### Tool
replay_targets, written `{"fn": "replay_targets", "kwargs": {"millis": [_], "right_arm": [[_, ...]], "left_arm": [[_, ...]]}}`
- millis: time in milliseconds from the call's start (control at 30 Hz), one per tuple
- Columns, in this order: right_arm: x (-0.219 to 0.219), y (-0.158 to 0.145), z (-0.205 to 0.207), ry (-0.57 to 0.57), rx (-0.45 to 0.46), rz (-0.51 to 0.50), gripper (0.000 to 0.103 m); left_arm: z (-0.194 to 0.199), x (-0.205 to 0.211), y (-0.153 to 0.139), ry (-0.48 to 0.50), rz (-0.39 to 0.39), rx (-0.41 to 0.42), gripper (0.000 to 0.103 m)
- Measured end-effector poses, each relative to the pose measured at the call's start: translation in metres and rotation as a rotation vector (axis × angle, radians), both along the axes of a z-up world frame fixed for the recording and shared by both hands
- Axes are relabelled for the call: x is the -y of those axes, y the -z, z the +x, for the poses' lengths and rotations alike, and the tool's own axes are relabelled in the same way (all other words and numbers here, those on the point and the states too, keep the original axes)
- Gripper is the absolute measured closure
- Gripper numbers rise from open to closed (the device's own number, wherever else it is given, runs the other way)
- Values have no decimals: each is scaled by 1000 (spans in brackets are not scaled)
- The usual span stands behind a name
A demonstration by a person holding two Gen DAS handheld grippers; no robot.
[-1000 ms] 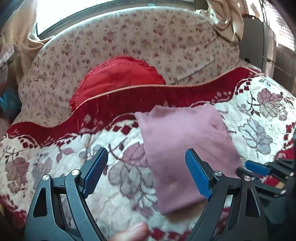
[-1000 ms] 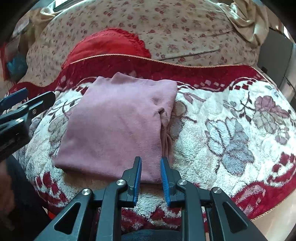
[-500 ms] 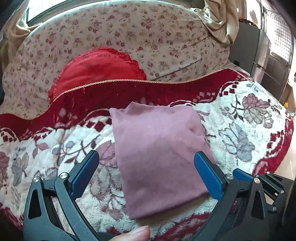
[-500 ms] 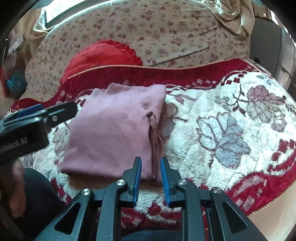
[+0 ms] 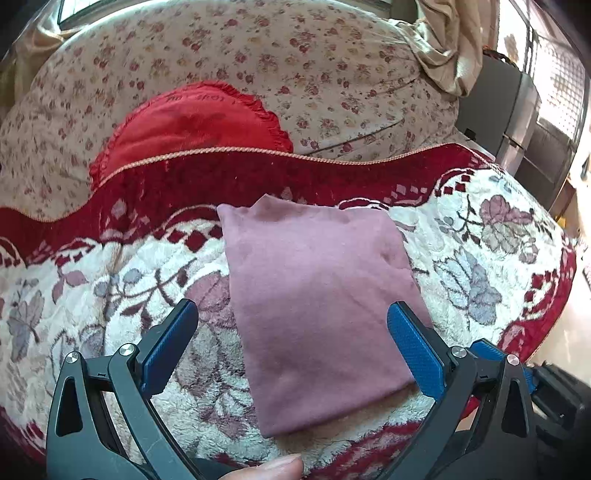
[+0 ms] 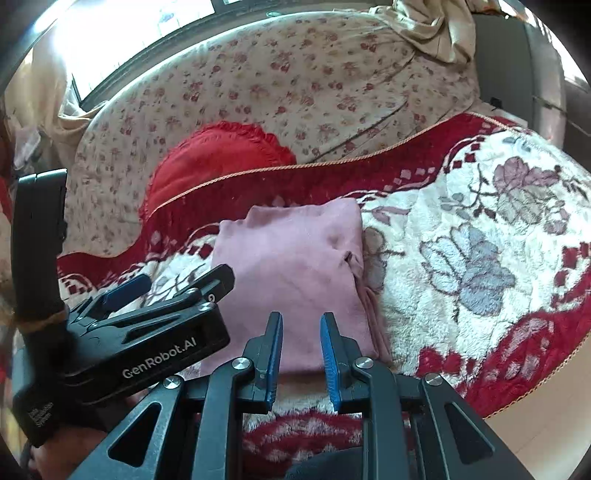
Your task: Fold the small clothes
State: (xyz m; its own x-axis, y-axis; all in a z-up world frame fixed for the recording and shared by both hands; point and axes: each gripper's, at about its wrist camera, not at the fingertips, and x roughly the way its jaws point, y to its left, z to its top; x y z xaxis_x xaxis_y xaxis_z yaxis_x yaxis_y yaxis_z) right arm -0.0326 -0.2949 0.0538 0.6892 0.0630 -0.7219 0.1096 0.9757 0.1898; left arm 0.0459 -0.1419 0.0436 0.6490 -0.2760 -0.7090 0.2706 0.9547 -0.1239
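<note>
item: pink garment [image 5: 317, 295] [image 6: 295, 273]. small, mauve-pink, folded to a rough rectangle, lying flat on the floral blanket. one long edge clean; the opposite edge, seen in the right wrist view, shows stacked layers and a small dark pucker. near edge close to the blanket's front rim.

support: floral blanket [image 5: 476, 280] [image 6: 469, 266]. cream plush with grey and mauve flowers, deep red border with a cord trim. the garment's far edge lies just short of the red border band, touching its diamond pattern.

left gripper [image 5: 291, 350] [image 6: 177, 280]. black frame, blue pads. fingers spread wide, nothing between them; hovers over the garment's near half, its right finger above the garment's edge, its left finger above bare blanket beside the garment. whether it touches the cloth cannot be told. a thumb tip shows at the bottom of the left wrist view.

right gripper [image 6: 301, 354]. black frame, blue pads. fingers nearly together with a narrow gap, holding nothing; positioned at the garment's near edge, beside the left gripper.

beyond the garment: red cushion [image 5: 192, 125] [image 6: 221, 158], frilled edge, partly tucked behind the blanket's red border.

further beyond: floral sofa cover [image 5: 280, 62] [image 6: 280, 85], beige with small red flowers, behind the cushion.

far right of the garment: beige cloth [image 5: 447, 55] [image 6: 436, 29], draped over the sofa back.
</note>
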Motion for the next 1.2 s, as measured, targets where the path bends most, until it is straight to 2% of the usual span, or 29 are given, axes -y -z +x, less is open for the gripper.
{"fn": "replay_targets", "kwargs": {"millis": [167, 300, 400, 567, 667, 733, 800, 867, 933, 1100, 1200], "right_arm": [[9, 23, 10, 26, -16, 24, 83], [31, 51, 17, 81, -92, 81, 84], [38, 49, 12, 85, -54, 109, 84], [35, 59, 18, 55, -86, 104, 84], [30, 54, 20, 25, -91, 150, 84], [22, 47, 18, 23, -77, 92, 83], [19, 52, 16, 34, -87, 35, 83], [25, 58, 16, 54, -111, 65, 83], [31, 59, 15, 75, -98, 75, 83], [29, 63, 23, 55, -105, 67, 83], [22, 65, 27, 25, -112, 45, 83]], "left_arm": [[3, 2, 4, 4, -2, -31, 1], [5, 7, 6, 16, 18, -30, 0], [7, 9, 8, 11, 34, -42, 0], [5, 11, 11, 14, 31, -31, 0], [5, 13, 13, 5, 18, -53, 1], [2, 17, 12, 2, 51, -35, 0], [3, 18, 12, 9, 50, -42, 0], [5, 18, 15, 9, 45, -68, 1], [6, 18, 16, 19, 42, -77, 0], [12, 19, 23, 44, -8, -141, 0], [7, 18, 19, 69, -54, -112, 0]]}}
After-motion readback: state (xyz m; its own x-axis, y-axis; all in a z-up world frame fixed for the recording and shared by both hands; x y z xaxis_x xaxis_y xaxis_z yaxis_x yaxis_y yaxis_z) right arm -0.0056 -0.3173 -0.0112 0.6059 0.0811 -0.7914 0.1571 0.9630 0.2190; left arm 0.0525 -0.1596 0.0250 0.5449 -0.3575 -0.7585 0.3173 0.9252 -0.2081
